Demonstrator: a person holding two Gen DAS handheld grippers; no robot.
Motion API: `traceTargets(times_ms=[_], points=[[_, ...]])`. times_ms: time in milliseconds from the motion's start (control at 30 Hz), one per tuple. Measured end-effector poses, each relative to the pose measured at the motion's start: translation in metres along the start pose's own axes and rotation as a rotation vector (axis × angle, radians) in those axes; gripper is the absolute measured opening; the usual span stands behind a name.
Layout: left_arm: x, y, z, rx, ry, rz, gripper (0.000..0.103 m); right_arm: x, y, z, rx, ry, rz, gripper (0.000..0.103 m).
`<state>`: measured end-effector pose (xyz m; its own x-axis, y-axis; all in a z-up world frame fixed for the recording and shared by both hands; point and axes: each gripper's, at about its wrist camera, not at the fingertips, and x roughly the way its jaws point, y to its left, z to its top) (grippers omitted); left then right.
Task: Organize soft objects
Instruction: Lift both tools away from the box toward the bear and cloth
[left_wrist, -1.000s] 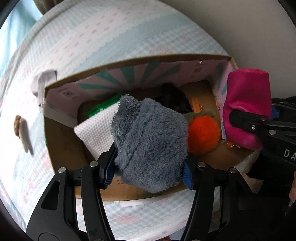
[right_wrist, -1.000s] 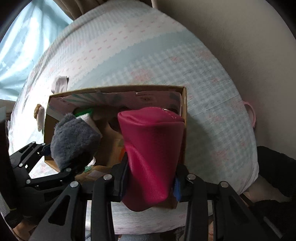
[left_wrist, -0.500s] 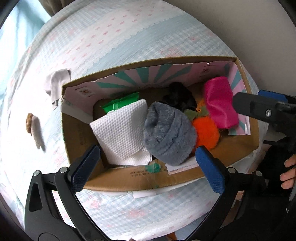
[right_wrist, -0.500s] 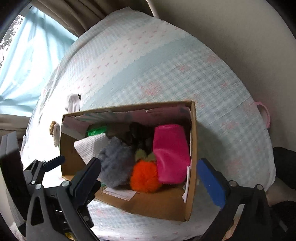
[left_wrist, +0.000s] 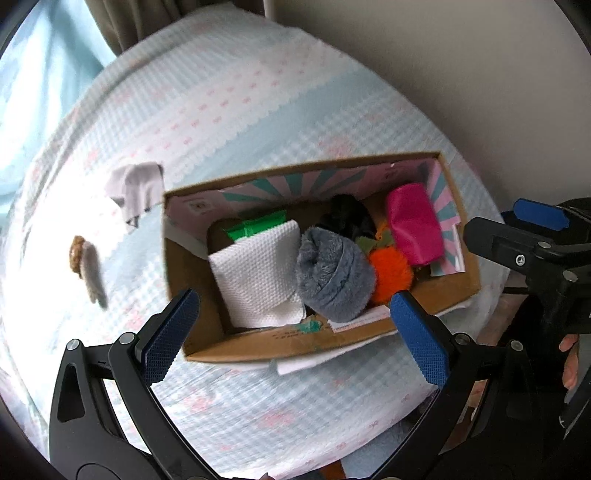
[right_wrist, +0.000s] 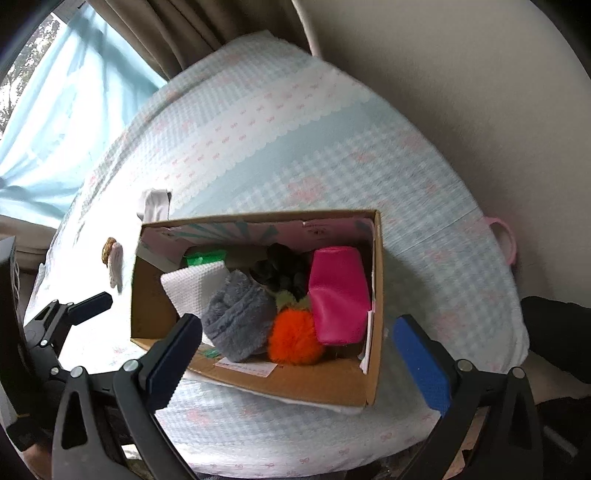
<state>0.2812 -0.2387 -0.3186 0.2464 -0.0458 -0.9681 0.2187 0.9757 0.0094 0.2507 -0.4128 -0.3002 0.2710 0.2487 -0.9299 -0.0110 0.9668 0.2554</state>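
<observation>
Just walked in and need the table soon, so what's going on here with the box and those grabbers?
A person is tidying soft things into a cardboard box on the bed. Both the left gripper and right gripper have just been opening and now hang empty above it. In the box, the grey fuzzy roll and the pink pouch lie beside an orange pompom and a white cloth.

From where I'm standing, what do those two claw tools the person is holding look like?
Both the left gripper and right gripper are black plastic frames with triangular cut-outs and silver screws. Each finger ends in a flat blue pad with fine diamond texture.
</observation>
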Motion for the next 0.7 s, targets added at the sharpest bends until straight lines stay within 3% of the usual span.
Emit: traceTargets(times_ms=[333,700], points=[[-0.113,0.032,-0.028,-0.014,-0.189,-0.015,0.103,-0.107,0.063,-0.032,-0.016,-0.215,-0.109,0.103],[-0.235,0.111,-0.102,-0.069,-0.461,-0.019,0.103,-0.205,0.153,-0.095,-0.015,-0.459,-0.129,0.103]])
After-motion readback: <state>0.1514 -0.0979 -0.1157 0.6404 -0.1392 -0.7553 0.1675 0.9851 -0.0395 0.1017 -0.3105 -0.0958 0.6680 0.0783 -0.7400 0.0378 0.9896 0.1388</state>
